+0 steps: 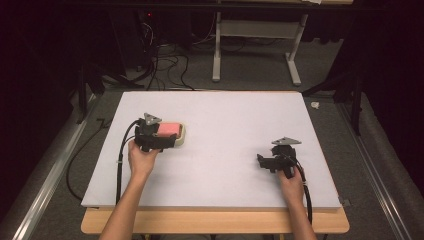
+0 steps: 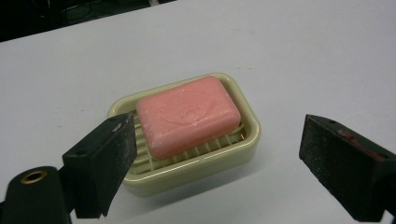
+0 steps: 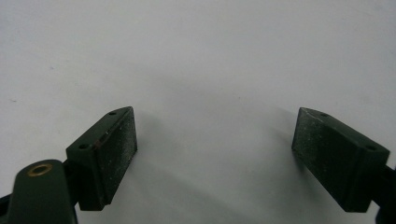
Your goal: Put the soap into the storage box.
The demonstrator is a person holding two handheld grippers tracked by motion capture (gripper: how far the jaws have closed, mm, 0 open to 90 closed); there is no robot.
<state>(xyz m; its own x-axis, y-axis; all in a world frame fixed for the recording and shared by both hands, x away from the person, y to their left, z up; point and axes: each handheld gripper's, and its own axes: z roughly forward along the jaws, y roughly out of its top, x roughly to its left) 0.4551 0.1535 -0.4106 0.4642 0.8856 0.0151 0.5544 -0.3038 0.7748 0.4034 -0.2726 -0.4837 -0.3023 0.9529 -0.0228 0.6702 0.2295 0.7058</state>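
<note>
A pink bar of soap (image 2: 189, 114) lies in a pale yellow ribbed soap dish (image 2: 250, 140) on the white table top (image 1: 225, 115), left of the middle. My left gripper (image 2: 219, 140) hovers close in front of the dish, jaws spread wider than it. The left pad (image 2: 114, 163) overlaps the dish's near corner, and neither pad presses on soap or dish. From above, the left gripper (image 1: 169, 141) sits at the near-left side of the soap (image 1: 168, 129). My right gripper (image 3: 215, 135) is open over bare table, and the high view places it (image 1: 262, 161) at the right.
Black cables trail from both grippers off the table's near edge. Beyond the far edge are a dark floor with tangled cables (image 1: 165, 65) and a grey stand's legs (image 1: 216, 55). A small white scrap (image 1: 315, 105) lies on the floor past the right corner.
</note>
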